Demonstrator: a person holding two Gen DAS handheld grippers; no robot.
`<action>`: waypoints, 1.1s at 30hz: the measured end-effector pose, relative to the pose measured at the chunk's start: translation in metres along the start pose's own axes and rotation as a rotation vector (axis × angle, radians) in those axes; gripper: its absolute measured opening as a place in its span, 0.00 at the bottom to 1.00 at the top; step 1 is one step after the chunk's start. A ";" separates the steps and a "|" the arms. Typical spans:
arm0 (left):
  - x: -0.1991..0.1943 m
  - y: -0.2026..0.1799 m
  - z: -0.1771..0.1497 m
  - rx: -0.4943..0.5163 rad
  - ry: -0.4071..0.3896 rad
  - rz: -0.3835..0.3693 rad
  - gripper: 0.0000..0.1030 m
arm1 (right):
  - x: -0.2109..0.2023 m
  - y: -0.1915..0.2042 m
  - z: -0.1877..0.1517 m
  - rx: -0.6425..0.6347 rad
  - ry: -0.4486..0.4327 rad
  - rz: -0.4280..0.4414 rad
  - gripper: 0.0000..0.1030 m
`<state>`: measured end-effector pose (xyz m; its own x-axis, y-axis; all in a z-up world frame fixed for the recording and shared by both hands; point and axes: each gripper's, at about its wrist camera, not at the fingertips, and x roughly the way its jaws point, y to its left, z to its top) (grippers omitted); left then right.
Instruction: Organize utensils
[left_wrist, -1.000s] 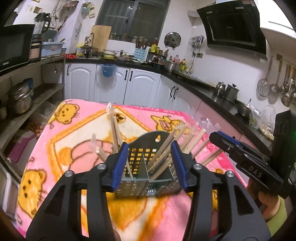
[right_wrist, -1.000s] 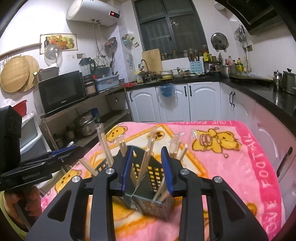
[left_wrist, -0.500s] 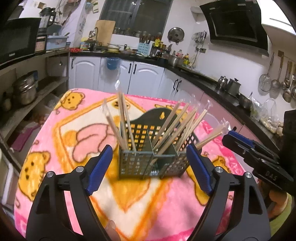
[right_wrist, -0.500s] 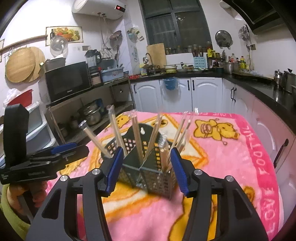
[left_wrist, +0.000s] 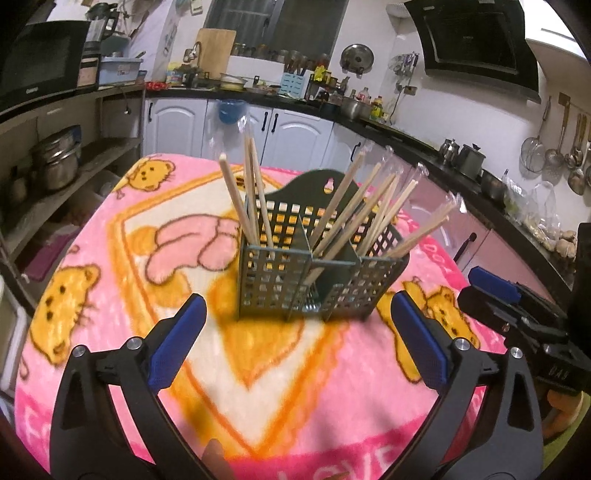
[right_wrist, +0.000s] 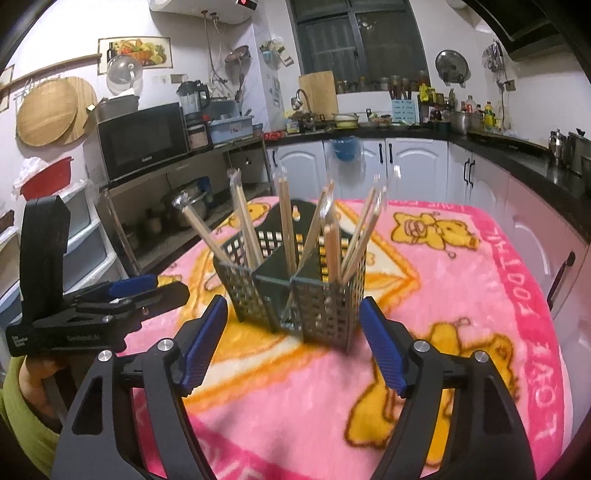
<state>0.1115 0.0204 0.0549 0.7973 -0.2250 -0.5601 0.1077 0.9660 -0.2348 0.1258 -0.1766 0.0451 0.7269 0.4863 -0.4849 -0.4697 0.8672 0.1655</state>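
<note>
Both opening grippers (left_wrist: 295, 343) (right_wrist: 291, 343) flank the chopstick basket (left_wrist: 317, 280) untouched

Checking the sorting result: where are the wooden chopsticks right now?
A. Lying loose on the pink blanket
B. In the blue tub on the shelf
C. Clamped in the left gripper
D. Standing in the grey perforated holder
D: the chopsticks stand leaning in the compartments of the grey holder, which sits on the blanket clear of both grippers' opening jaws.

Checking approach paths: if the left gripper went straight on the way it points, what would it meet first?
Probably the basket, dead ahead on the blanket. The left gripper is opening with nothing between its jaws.
</note>
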 end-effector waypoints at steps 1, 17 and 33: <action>0.001 -0.001 -0.002 0.002 0.002 0.007 0.90 | 0.001 -0.001 -0.002 0.002 0.006 0.001 0.71; 0.005 -0.002 -0.039 0.007 -0.064 0.037 0.90 | 0.010 -0.016 -0.044 0.011 0.015 -0.072 0.79; 0.007 -0.006 -0.052 0.051 -0.175 0.084 0.90 | -0.008 -0.017 -0.061 -0.062 -0.266 -0.185 0.94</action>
<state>0.0856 0.0068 0.0107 0.8953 -0.1223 -0.4283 0.0628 0.9866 -0.1505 0.0975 -0.2016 -0.0058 0.9043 0.3389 -0.2596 -0.3410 0.9393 0.0386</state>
